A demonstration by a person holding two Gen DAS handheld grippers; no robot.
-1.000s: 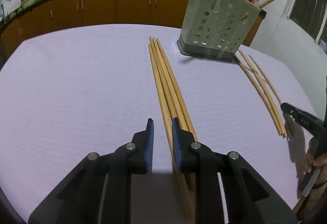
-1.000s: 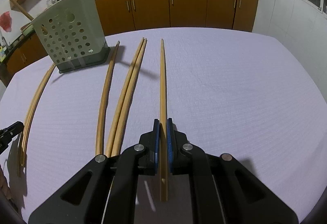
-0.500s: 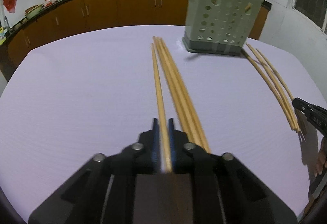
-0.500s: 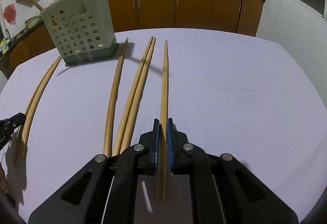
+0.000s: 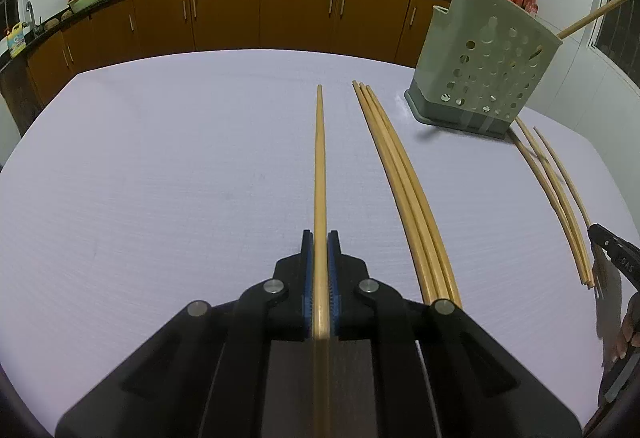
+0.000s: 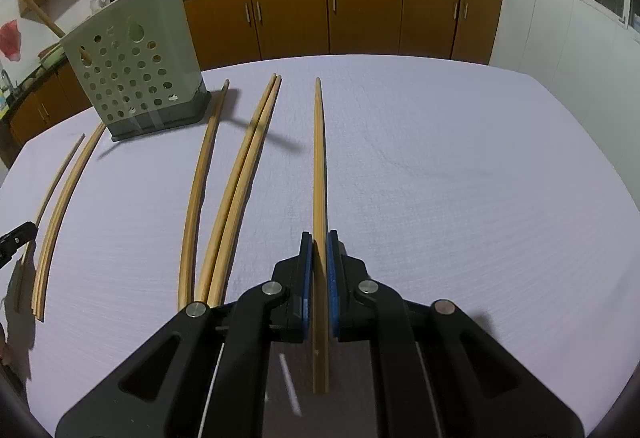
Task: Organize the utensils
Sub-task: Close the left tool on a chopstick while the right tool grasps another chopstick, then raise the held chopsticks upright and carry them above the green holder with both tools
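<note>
Chopsticks are lying across the lilac counter (image 5: 160, 178). Left tongs (image 5: 320, 238) are pinching one chopstick (image 5: 320, 166) at centre frame; right tongs (image 6: 319, 238) are clamping another chopstick (image 6: 319, 166). Perforated holder (image 5: 488, 78) is standing at upper right.

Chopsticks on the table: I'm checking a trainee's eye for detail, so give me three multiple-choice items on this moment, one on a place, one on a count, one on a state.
1. In the right wrist view, where does the perforated holder stand?
A. far left of the table
B. far right of the table
C. on the kitchen counter

2. In the left wrist view, how many chopsticks lie in the bundle just right of the held chopstick?
A. one
B. three
C. six

3. What is the state of the left gripper?
A. open, empty
B. open over a spoon
C. shut on one chopstick

Answers: 1 A, it stands at the table's far left edge. 2 B, three tips show side by side. 3 C, its blue fingers press a single stick.
</note>
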